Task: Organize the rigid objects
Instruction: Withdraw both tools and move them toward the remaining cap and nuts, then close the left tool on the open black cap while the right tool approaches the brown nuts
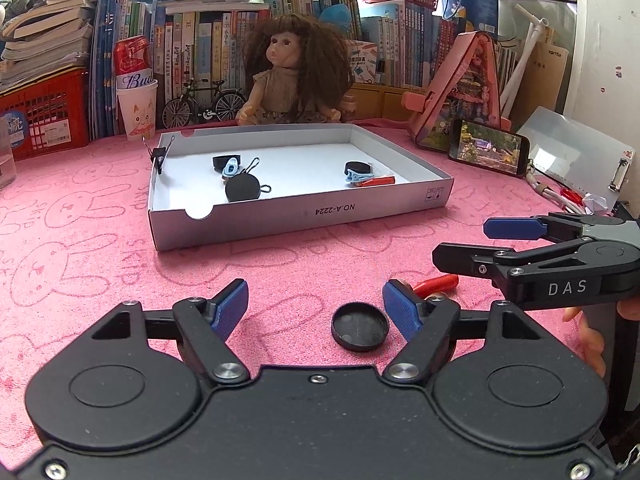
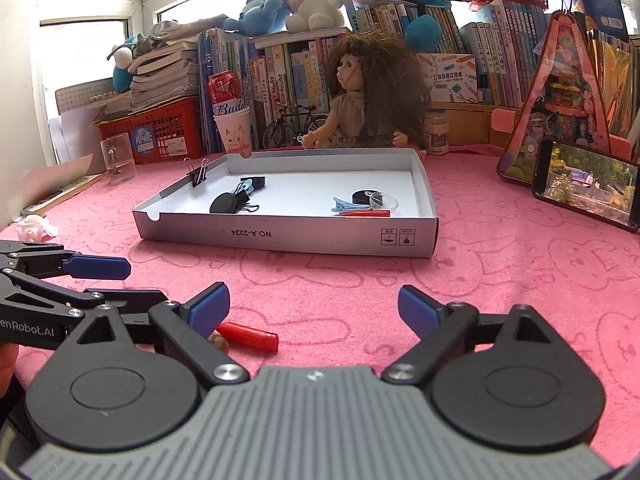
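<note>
On the pink cloth, short of the white box, a black cap and a red tube are still waiting. Several clips and caps are already lying inside the box at twelve o'clock. The left gripper is hovering with jaws spread around the cap; the right gripper is spreading wide, empty, the tube at its nine o'clock.

We are holding the left gripper low and angled downward, its 2 jaws standing apart and gripping nothing. Just beside it, we are holding the right gripper angled downward too, jaws spread wide and empty.
</note>
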